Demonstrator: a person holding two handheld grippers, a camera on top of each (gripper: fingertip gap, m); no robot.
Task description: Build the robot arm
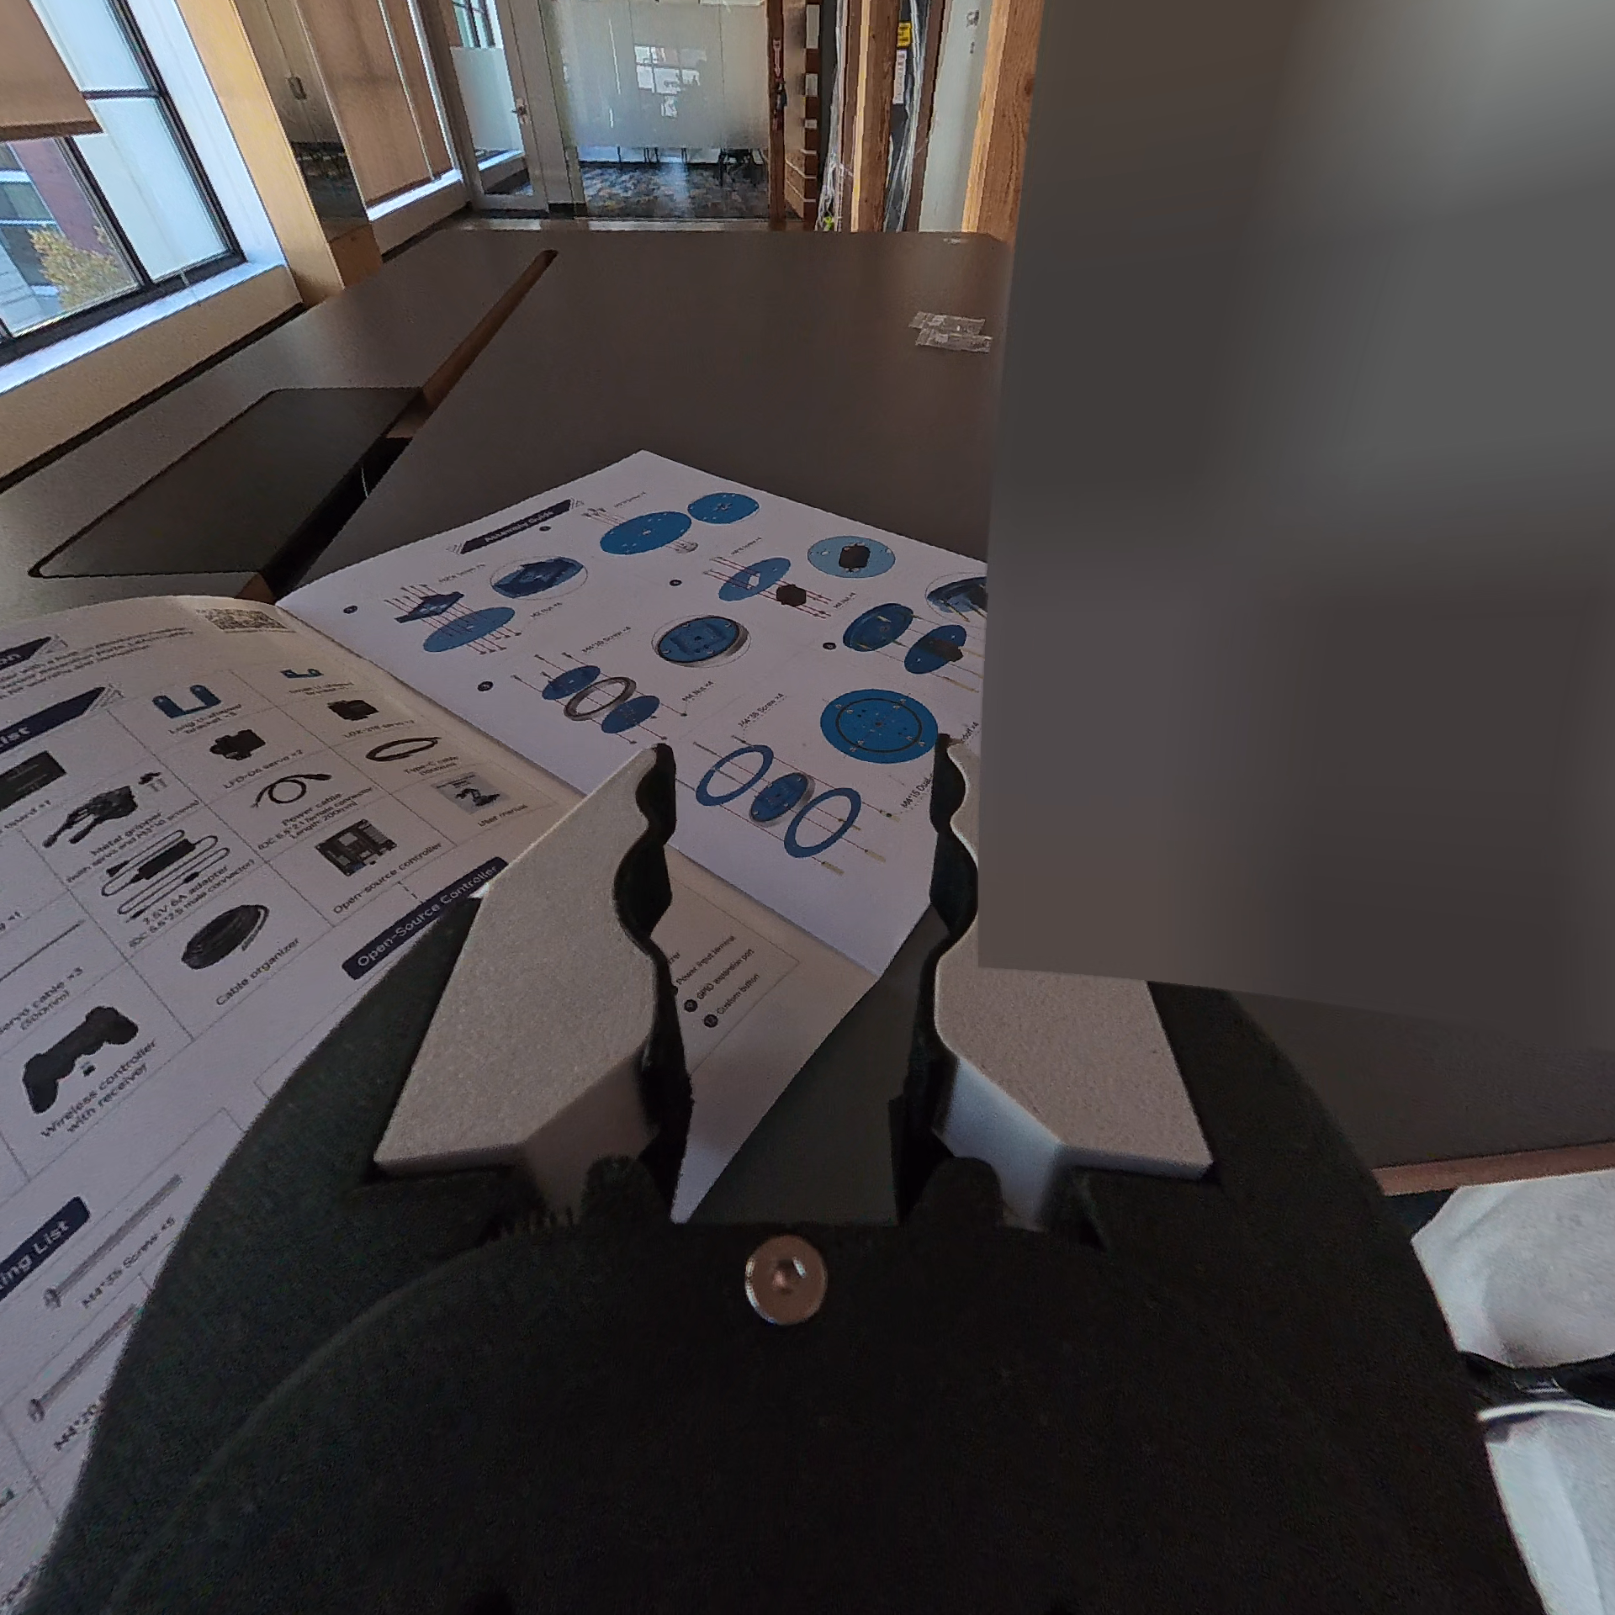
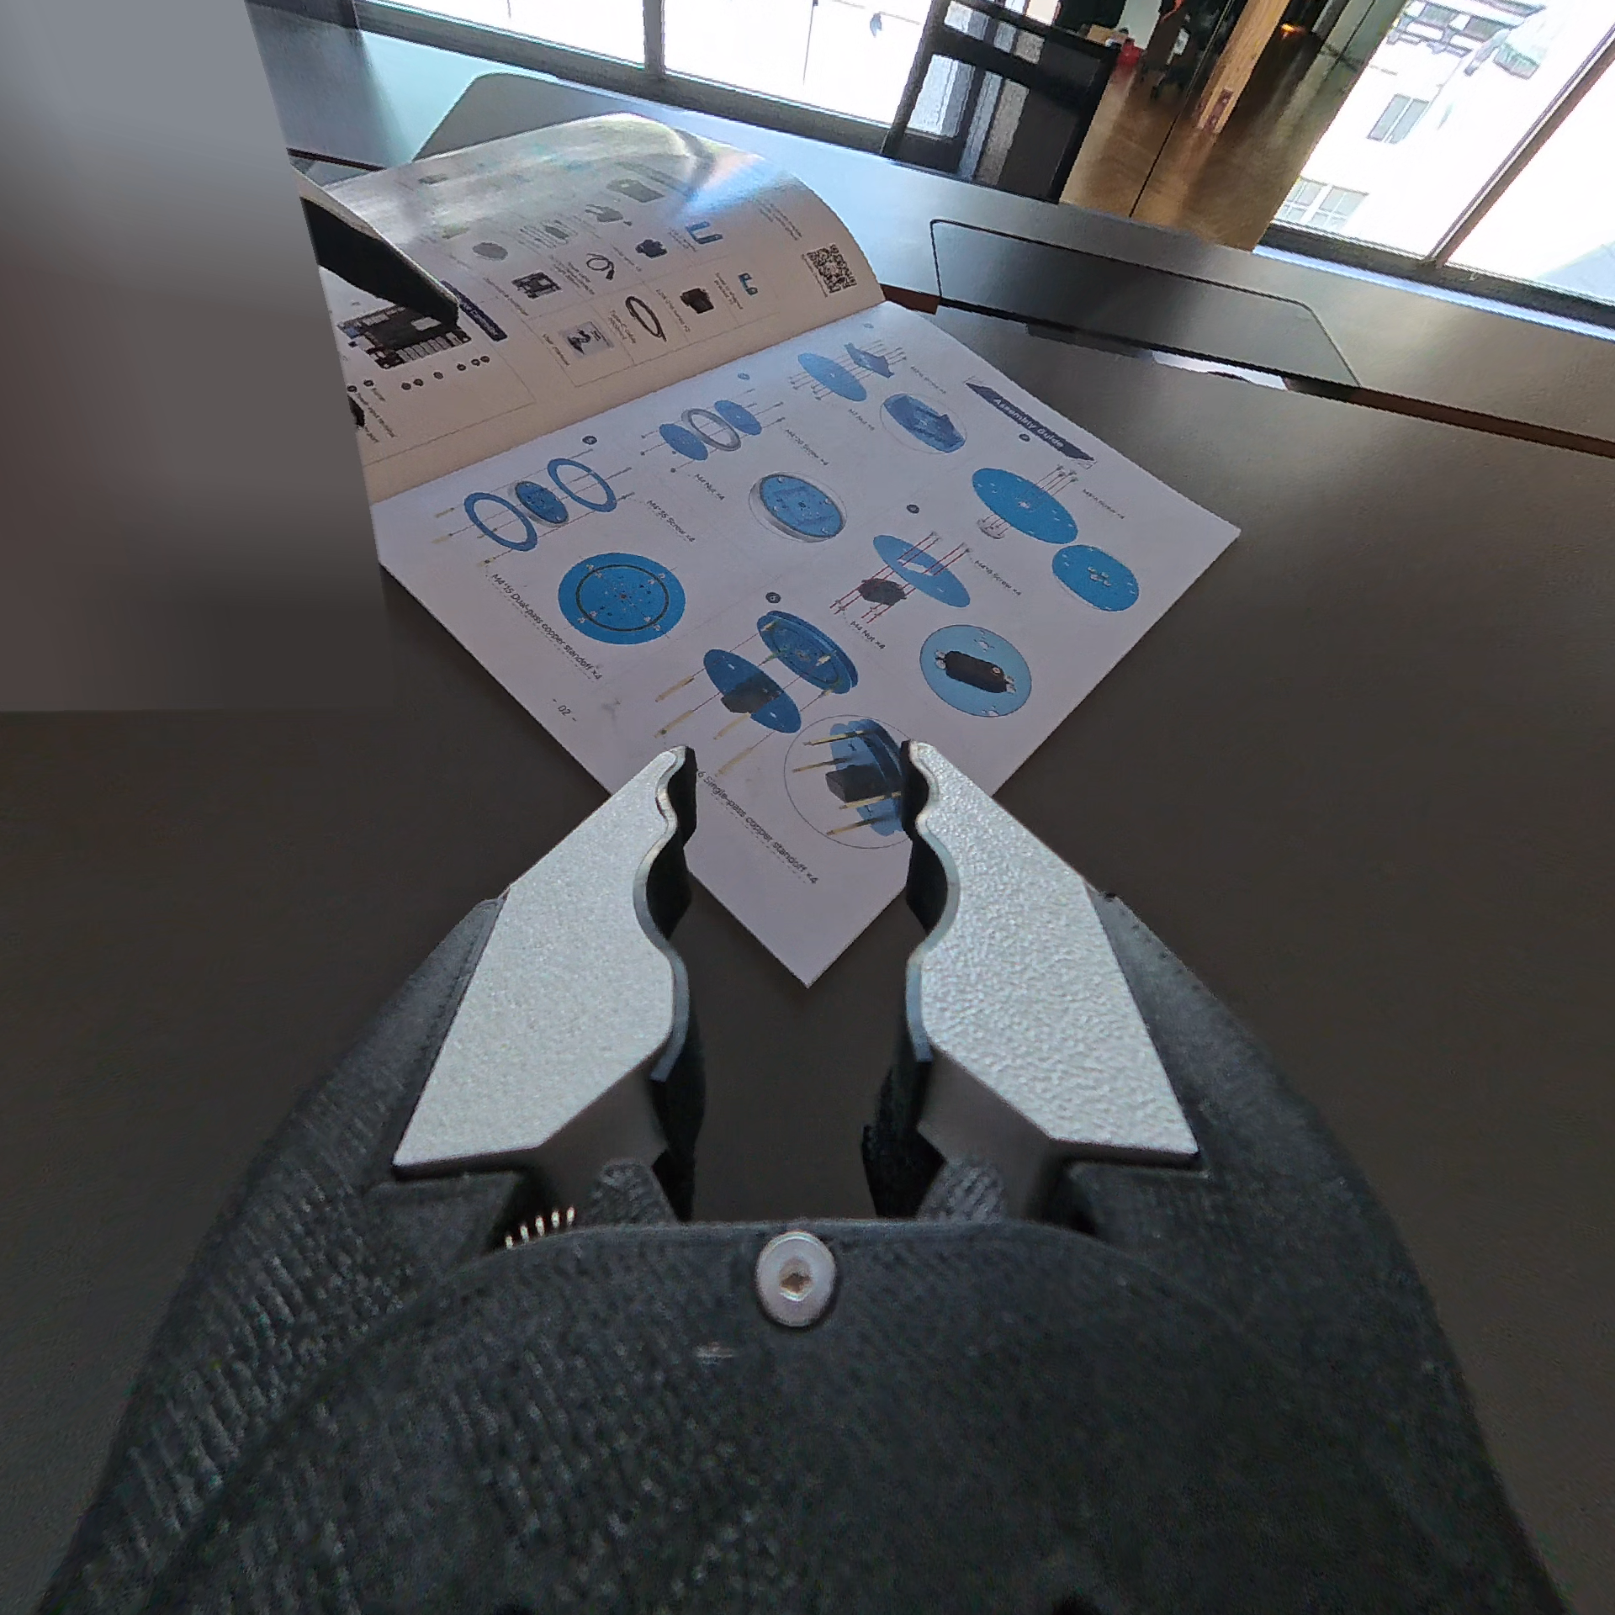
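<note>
Both my tongs gape, holding nothing: left tongs (image 1: 800,752) over booklet (image 1: 612,664) spine, right tongs (image 2: 800,756) above its near corner on counter (image 2: 1311,786); keep tips low, level.

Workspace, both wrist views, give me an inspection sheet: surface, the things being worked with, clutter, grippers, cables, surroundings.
Surface: dark matte table, flat, with a slot-like gap running along it in the left wrist view.
Things: open booklet lying on the table; the page with blue diagrams lies flat, the other page arches up.
Clutter: small pale patch like tape on the far table; white fabric-like object at the table's near edge.
Grippers: left gripper open, over the booklet's middle. Right gripper open, over the flat page's near corner. Neither holds anything.
Cables: nothing seen.
Surroundings: large windows, wooden pillars, a glass-walled room beyond.
</note>
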